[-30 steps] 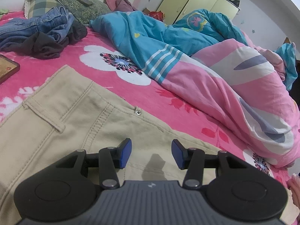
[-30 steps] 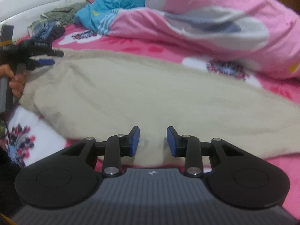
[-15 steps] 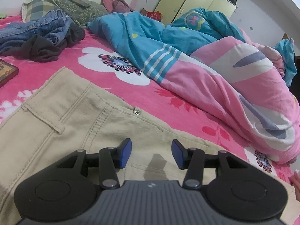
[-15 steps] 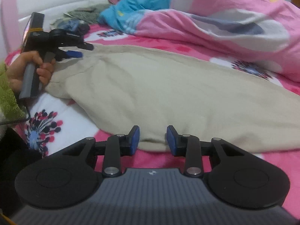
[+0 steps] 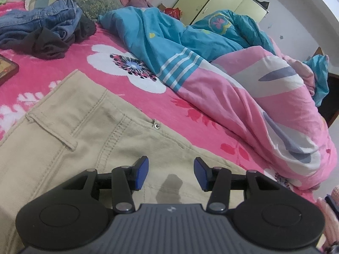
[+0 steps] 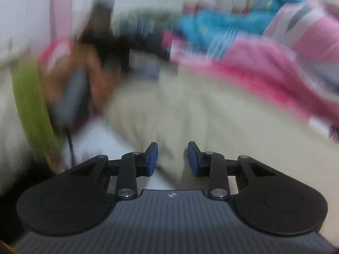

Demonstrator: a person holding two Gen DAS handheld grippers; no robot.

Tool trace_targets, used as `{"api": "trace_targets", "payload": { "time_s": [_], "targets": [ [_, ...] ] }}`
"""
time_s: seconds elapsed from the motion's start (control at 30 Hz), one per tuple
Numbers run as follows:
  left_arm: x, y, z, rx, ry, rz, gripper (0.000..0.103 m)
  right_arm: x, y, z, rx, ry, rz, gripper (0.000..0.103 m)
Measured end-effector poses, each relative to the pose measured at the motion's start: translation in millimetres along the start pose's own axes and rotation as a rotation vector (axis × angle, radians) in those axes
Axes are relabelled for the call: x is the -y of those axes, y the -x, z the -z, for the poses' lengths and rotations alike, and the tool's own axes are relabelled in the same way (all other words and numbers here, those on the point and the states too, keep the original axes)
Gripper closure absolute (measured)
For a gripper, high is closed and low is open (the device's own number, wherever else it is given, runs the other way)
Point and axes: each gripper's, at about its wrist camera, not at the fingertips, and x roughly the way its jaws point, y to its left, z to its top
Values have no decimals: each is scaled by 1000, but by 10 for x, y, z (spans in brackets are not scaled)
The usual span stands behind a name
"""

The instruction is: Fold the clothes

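Swinging leftward since the earlier frames, the right tool [image 6: 172,158] now looks across the beige trousers [image 5: 70,139] toward the person's left hand [image 6: 93,84], which fills far more of the right wrist view than it did a second ago; that view is heavily smeared by motion. The left tool [image 5: 170,173] has barely shifted, its view of the waistband much the same.

The trousers lie flat on the pink flowered bed [image 5: 63,67], their long axis running from the waistband under the left tool to the leg end near the right tool. The left tool's pads stand well apart over the cloth just below the pocket rivet [image 5: 156,125], nothing between them. The right tool's pads are closer together but still parted; beige cloth shows in the gap, and through the blur it cannot be told whether they touch it.

The coming move seems to turn on that long axis: the right tool is the nearer one to the leg end, and would need to take hold there and carry it toward the waistband beside the left tool. A crumpled quilt [image 5: 243,97] lies just beyond the trousers' far edge.
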Motion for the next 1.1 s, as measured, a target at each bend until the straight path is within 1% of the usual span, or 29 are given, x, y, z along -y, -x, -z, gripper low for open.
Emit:
{"api": "trace_targets", "payload": {
  "time_s": [0.07,0.13,0.2,0.33,0.43,0.47,0.53,0.57,0.63,0.73,1.1],
  "targets": [
    [-29,3,-11,-5,14,12,54,-78,22,90,-7,56,19,74],
    [-31,2,-13,-6,15,12,54,-108,88,28,-31,76,29,74],
    [-8,1,-4,-4,2,4,54,-102,144,-57,-31,77,33,74],
    [18,4,1,-4,-19,-4,54,-107,184,-214,45,45,33,74],
    [-3,4,-5,-7,-10,4,54,-130,57,-238,60,13,6,74],
    [-7,3,-8,-8,-8,6,54,-142,-4,-225,50,5,-6,74],
    [-9,1,-12,-10,-9,8,54,-190,-171,-121,-5,6,-31,73],
    [-8,-1,-13,-10,-10,8,54,-235,-195,-74,-1,23,-20,71],
    [-8,-4,-13,-10,-11,7,54,-303,-181,-53,10,57,-6,71],
    [-2,-8,-6,-8,-16,2,54,-284,-182,-58,9,36,-14,71],
    [-1,-8,0,-8,-20,3,54,-309,-142,-55,11,38,-13,71]
  ]
}}
